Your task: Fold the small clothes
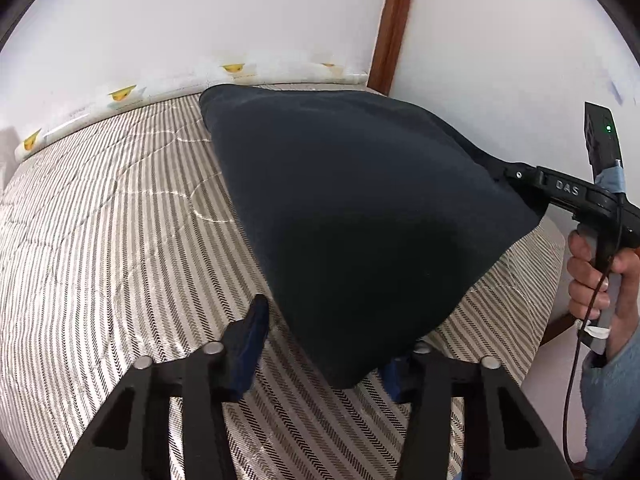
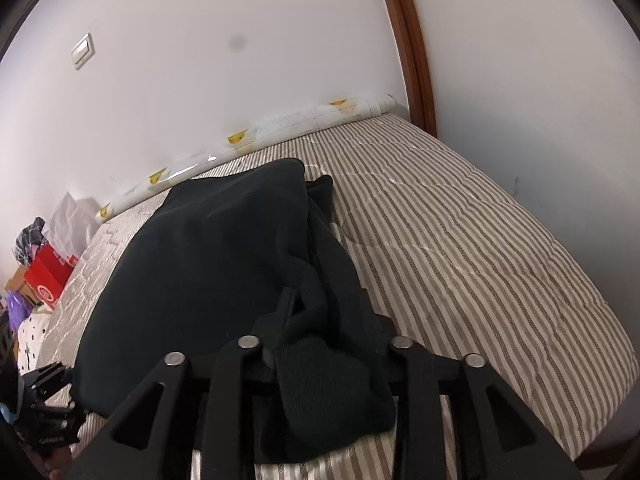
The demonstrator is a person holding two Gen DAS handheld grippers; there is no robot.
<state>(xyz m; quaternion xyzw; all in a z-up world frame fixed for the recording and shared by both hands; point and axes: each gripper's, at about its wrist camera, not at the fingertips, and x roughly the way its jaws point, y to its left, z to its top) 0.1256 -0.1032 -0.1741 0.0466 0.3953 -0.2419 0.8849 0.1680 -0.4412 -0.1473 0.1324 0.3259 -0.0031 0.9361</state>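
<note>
A dark navy garment (image 1: 360,200) lies on the striped quilt (image 1: 120,220) of a bed. Its near corner hangs down between the jaws of my left gripper (image 1: 332,344). The left blue pad (image 1: 252,336) stands clear of the cloth and the other pad is hidden behind it, so this gripper is open. In the right wrist view the garment (image 2: 208,260) is bunched over and between the parted fingers of my right gripper (image 2: 324,308), which is open. One finger (image 2: 288,304) shows; the other is covered. From the left wrist view, the right gripper (image 1: 516,176) reaches the cloth's right edge.
A white roll with yellow prints (image 1: 120,96) lies along the wall at the bed's far edge. A wooden frame (image 1: 394,20) rises at the corner. A red box (image 2: 48,276) and other clutter sit beyond the bed's left end. A hand (image 1: 584,276) holds the right gripper's handle.
</note>
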